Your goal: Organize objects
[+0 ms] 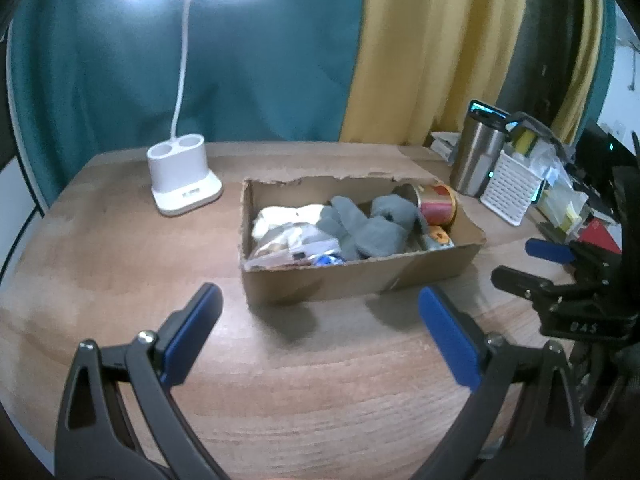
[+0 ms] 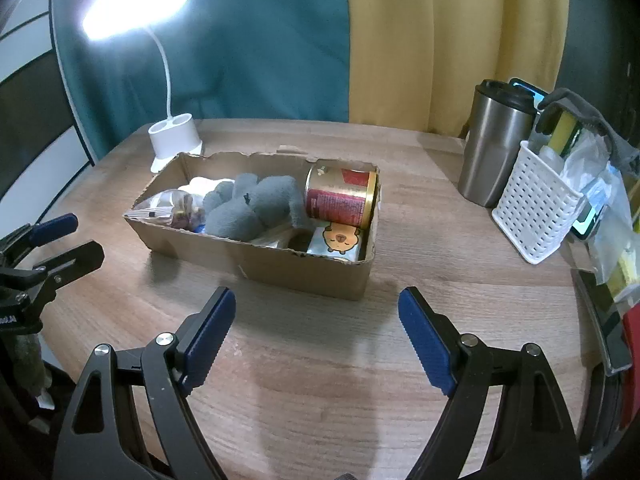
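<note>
A torn cardboard box [image 1: 352,276] [image 2: 280,266] sits mid-table. In it lie a grey plush toy [image 1: 368,224] [image 2: 256,208], a red and gold can [image 1: 436,204] [image 2: 342,198] on its side, a snack bag [image 2: 168,208], white cloth [image 1: 280,216] and a packet with a cartoon bear [image 2: 340,240]. My left gripper [image 1: 320,312] is open and empty, just in front of the box. My right gripper [image 2: 316,316] is open and empty, in front of the box's right end. Each gripper shows at the edge of the other's view.
A white desk lamp base [image 1: 180,180] [image 2: 174,136] stands behind the box on the left, lit. A steel tumbler [image 1: 476,156] [image 2: 496,144] and a white perforated basket [image 1: 510,188] [image 2: 536,212] with clutter stand at the right. Curtains hang behind the wooden table [image 2: 320,380].
</note>
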`<control>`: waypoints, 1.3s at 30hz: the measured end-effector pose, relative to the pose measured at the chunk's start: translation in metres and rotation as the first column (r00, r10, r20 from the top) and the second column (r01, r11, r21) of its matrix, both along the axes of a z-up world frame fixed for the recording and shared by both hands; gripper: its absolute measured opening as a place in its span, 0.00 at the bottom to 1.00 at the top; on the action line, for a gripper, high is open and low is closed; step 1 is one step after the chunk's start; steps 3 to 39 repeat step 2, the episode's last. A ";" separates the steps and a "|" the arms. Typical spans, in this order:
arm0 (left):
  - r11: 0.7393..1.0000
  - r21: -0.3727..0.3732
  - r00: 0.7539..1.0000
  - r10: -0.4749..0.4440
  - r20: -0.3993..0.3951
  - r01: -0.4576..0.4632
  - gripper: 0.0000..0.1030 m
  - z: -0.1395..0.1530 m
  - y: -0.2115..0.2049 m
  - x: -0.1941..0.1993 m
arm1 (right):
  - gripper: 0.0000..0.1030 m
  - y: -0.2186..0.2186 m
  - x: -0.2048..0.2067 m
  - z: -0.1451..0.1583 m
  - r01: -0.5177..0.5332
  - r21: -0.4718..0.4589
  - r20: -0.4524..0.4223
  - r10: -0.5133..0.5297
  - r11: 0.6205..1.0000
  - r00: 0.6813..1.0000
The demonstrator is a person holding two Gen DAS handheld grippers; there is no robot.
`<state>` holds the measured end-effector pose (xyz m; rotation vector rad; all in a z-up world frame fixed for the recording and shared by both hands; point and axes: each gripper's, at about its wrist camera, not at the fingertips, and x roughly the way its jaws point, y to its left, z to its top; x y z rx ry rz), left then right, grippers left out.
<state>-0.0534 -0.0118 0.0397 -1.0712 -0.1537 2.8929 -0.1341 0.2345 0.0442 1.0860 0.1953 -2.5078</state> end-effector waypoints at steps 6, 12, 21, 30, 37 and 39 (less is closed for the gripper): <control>1.000 -0.004 1.000 -0.009 0.000 0.009 0.97 0.000 0.002 -0.002 | 0.83 -0.001 -0.001 -0.001 -0.002 0.007 0.000 0.002 1.000 1.000; 1.000 -0.004 1.000 -0.009 0.000 0.009 0.97 0.000 0.002 -0.002 | 0.83 -0.001 -0.001 -0.001 -0.002 0.007 0.000 0.002 1.000 1.000; 1.000 -0.004 1.000 -0.009 0.000 0.009 0.97 0.000 0.002 -0.002 | 0.83 -0.001 -0.001 -0.001 -0.002 0.007 0.000 0.002 1.000 1.000; 1.000 -0.004 1.000 -0.009 0.000 0.009 0.97 0.000 0.002 -0.002 | 0.83 -0.001 -0.001 -0.001 -0.002 0.007 0.000 0.002 1.000 1.000; 1.000 -0.004 1.000 -0.009 0.000 0.009 0.97 0.000 0.002 -0.002 | 0.83 -0.001 -0.001 -0.001 -0.002 0.007 0.000 0.002 1.000 1.000; 1.000 -0.004 1.000 -0.009 0.000 0.009 0.97 0.000 0.002 -0.002 | 0.83 -0.001 -0.001 -0.001 -0.002 0.007 0.000 0.002 1.000 1.000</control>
